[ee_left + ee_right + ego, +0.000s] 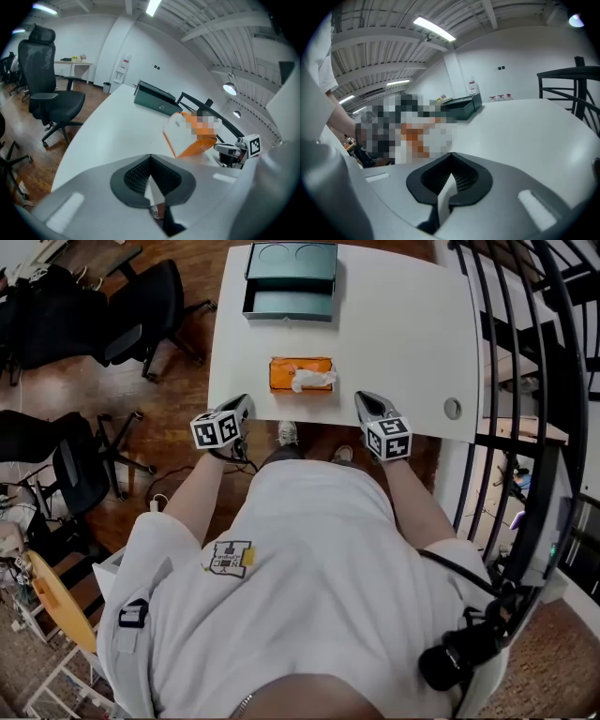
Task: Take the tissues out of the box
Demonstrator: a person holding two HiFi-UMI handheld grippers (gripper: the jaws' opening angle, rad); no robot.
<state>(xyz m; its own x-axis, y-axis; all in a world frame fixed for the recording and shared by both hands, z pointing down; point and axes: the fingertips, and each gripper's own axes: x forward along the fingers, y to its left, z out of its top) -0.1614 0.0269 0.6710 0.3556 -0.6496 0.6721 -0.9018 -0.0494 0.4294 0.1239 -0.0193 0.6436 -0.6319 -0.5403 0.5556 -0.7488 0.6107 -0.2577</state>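
An orange tissue box (300, 373) lies in the middle of the white table (403, 334), with a white tissue (314, 381) sticking up out of its top slot. My left gripper (242, 407) rests at the table's near edge, left of and nearer than the box, jaws shut and empty. The right gripper (364, 401) sits at the near edge to the box's right, also shut on nothing. In the left gripper view, the box (187, 138) lies ahead to the right past the shut jaws (150, 159). In the right gripper view, jaws (451, 157) are closed; the box is hidden by mosaic.
A dark green open case (291, 282) stands at the table's far edge. Black office chairs (141, 310) stand on the wooden floor at left. A black railing (525, 352) runs along the right. A round cable grommet (453, 409) sits near the table's right front corner.
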